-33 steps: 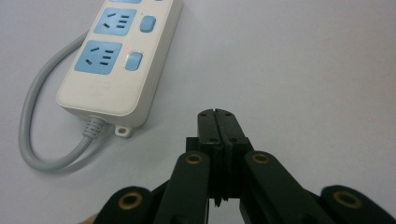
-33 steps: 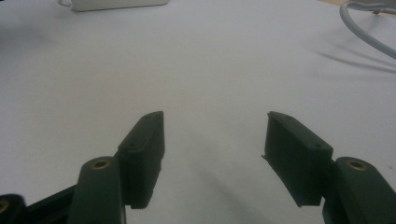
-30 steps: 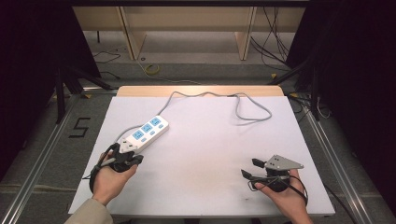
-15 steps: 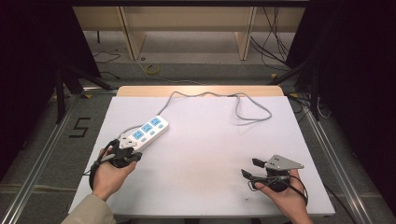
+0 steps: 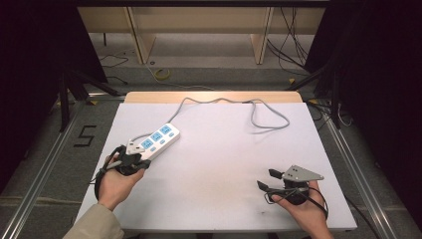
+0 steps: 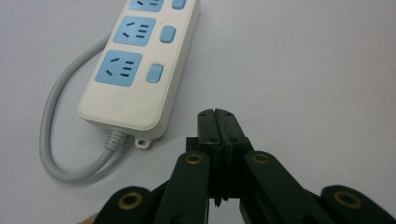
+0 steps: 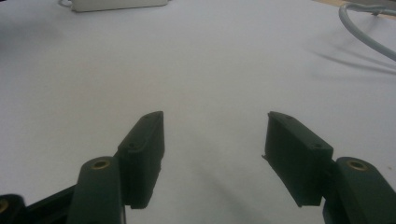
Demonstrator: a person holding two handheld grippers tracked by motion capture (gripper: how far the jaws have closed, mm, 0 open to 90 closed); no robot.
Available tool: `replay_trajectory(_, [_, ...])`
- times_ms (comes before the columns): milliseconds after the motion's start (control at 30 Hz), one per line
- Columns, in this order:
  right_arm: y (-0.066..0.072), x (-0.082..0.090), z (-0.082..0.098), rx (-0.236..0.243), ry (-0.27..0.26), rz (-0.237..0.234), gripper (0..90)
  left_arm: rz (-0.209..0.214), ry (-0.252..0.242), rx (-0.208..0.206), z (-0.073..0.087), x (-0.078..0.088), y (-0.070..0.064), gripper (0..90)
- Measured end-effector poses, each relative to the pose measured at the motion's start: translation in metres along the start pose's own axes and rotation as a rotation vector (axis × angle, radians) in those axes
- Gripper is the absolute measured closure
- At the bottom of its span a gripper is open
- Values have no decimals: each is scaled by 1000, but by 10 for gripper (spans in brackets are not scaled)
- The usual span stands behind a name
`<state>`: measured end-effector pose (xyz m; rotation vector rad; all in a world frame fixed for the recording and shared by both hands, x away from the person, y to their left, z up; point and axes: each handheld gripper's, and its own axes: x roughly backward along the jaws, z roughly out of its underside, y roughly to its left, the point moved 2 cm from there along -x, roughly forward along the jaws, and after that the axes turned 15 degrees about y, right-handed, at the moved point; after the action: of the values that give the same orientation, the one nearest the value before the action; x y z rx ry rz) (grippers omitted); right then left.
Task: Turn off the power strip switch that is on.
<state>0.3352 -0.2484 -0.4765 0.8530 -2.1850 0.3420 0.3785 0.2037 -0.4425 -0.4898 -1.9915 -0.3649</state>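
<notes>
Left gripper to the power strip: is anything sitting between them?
Nothing visible. The left gripper, jaws shut, sits just short of the power strip near its cord end, with bare white table between them.

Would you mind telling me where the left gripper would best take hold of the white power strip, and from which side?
Probably across the narrow width of the power strip, near the end where its grey cord exits, coming down from above. It lies flat, sockets up, with long parallel sides that suit two jaws. The left gripper sits shut just off that end, so it would need to open first.
</notes>
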Motion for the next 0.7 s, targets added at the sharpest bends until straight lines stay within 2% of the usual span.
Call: replay_trajectory(700, [-1, 1, 0, -4, -5, 0, 387, -16, -5, 28, -8, 3, 11, 895])
